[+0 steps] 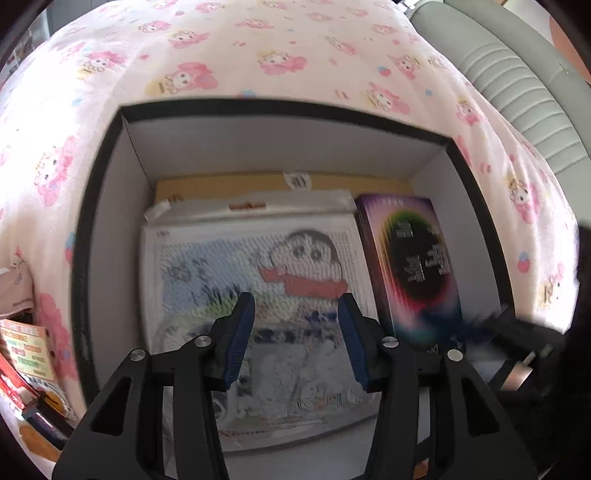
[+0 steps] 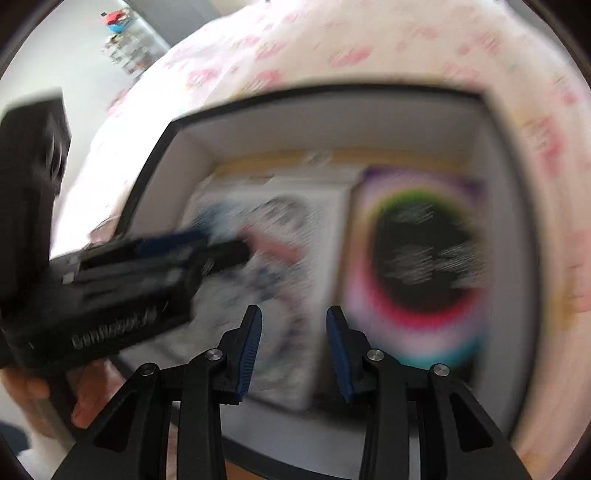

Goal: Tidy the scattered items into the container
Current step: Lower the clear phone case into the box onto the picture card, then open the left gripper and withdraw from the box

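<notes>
A black-rimmed box (image 1: 258,110) with white inner walls sits on a pink cartoon-print sheet. Inside lie a white cartoon picture box (image 1: 258,266), a purple box with a rainbow ring (image 1: 413,258) to its right, and a brown flat piece (image 1: 240,186) at the back. My left gripper (image 1: 295,306) hovers open over the cartoon box with nothing between its fingers. The right wrist view is blurred; the same black-rimmed box (image 2: 332,92) shows there. My right gripper (image 2: 294,314) stands open and empty above the seam between cartoon box (image 2: 295,266) and rainbow box (image 2: 417,258).
Colourful packets (image 1: 26,350) lie on the sheet (image 1: 258,48) left of the box. A grey-green ribbed cushion (image 1: 517,81) rises at the far right. The left gripper body (image 2: 129,288), held by a hand (image 2: 85,398), crosses the box's left side. A shelf (image 2: 122,33) stands far off.
</notes>
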`<state>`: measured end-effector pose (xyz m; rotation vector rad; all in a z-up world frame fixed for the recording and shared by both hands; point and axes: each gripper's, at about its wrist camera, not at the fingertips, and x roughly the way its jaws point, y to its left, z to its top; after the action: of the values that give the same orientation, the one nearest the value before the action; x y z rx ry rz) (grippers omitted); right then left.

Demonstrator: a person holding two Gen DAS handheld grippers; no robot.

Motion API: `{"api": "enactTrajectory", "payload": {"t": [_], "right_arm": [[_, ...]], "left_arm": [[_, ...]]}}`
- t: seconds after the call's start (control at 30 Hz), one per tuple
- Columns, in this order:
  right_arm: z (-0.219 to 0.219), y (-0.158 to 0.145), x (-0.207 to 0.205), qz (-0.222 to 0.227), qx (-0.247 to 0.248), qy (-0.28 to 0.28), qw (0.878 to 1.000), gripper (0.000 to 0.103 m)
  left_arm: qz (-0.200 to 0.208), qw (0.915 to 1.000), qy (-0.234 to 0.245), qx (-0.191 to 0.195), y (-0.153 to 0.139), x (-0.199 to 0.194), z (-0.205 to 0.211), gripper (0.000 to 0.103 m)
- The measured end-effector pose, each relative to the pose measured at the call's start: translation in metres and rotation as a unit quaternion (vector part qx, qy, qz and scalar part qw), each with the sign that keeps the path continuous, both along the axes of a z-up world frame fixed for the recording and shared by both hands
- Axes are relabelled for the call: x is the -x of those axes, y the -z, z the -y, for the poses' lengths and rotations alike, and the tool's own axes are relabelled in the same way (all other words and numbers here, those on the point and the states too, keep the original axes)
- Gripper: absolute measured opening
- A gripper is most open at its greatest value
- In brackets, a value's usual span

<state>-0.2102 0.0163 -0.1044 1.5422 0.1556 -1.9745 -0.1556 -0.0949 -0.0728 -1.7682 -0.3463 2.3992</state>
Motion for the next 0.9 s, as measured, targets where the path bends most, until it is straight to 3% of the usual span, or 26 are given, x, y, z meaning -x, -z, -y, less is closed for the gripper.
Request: {"api": "enactTrajectory", "payload": {"t": [0.1, 0.2, 0.33, 0.47, 0.53, 0.63, 0.73, 0.8, 0.9], "right_arm": [[-0.018, -0.013, 0.004, -0.058, -0.033, 0.046, 0.997, 0.034], [-0.027, -0.017, 0.006, -0.051, -0.019, 0.061, 0.997, 0.034], [-0.020, -0.012, -0.002, -0.030, -0.012, 0.037, 0.999, 0.033], [-0.013, -0.015, -0.008, -0.056, -0.029, 0.025, 0.998, 0.034], [-0.011, -0.014, -0.008, -0.071, -0.042, 0.029, 0.996, 0.034], [-0.012, -0.006, -0.007, -0.053, -0.047, 0.027, 0.997, 0.034], [-0.010, 0.005, -0.007, -0.023, -0.043, 0.022, 0.999, 0.034], [-0.011, 0.004, -0.007, -0.012, -0.030, 0.023, 0.999, 0.034], [-0.015, -0.007, -0.008, -0.029, -0.025, 0.029, 0.999, 0.034]], "left_arm": [[0.009, 0.9999, 0.002, 0.012, 0.005, -0.003, -0.001, 0.048], [0.017, 0.9998, 0.006, 0.000, 0.003, -0.012, 0.002, 0.048], [0.008, 0.9997, -0.009, -0.022, 0.000, -0.030, 0.012, 0.049], [-0.021, 0.9997, 0.000, 0.015, -0.014, -0.021, 0.004, 0.049], [-0.009, 0.9994, 0.002, 0.033, -0.013, -0.007, 0.000, 0.056], [0.019, 0.9979, -0.001, 0.062, 0.002, 0.015, -0.004, 0.057], [0.049, 0.9982, 0.008, 0.033, 0.019, 0.016, -0.002, 0.055], [0.041, 0.9992, 0.006, -0.004, 0.019, 0.006, 0.006, 0.055], [0.036, 0.9978, 0.002, -0.056, 0.014, -0.006, 0.019, 0.055]]}}
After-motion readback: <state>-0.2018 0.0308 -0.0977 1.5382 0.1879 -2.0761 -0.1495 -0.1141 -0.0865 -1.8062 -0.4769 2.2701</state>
